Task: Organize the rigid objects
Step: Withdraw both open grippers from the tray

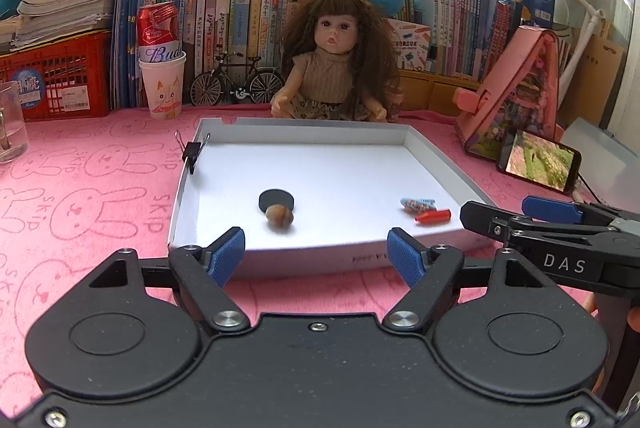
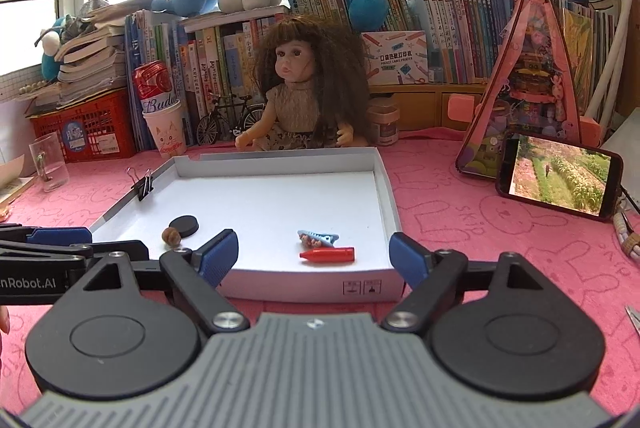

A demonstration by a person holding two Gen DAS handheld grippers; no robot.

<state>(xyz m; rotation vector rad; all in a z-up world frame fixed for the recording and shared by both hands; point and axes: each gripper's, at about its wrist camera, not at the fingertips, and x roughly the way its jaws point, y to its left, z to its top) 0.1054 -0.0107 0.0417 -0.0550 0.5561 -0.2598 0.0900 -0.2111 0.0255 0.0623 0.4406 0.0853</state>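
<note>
A shallow white box lid (image 1: 320, 260) (image 2: 316, 284) lies on the pink cloth. Inside lie a black disc (image 1: 276, 198) (image 2: 185, 226), a brown walnut (image 1: 279, 216) (image 2: 172, 236), a blue hair clip (image 1: 418, 204) (image 2: 317, 238) and a red crayon-like piece (image 1: 433, 217) (image 2: 328, 254). A black binder clip (image 1: 193, 151) (image 2: 142, 184) grips the lid's left wall. My left gripper (image 1: 316, 260) is open and empty just before the lid's near wall. My right gripper (image 2: 314, 256) is open and empty at the near wall, in front of the red piece and hair clip.
A doll (image 1: 336, 67) (image 2: 304, 95) sits behind the lid. A paper cup with a can (image 1: 162, 83), a model bicycle (image 1: 236, 79), a glass (image 1: 10, 123), a red crate (image 1: 56, 79), books, a pink toy house (image 2: 528, 83) and a phone (image 2: 560, 179) stand around.
</note>
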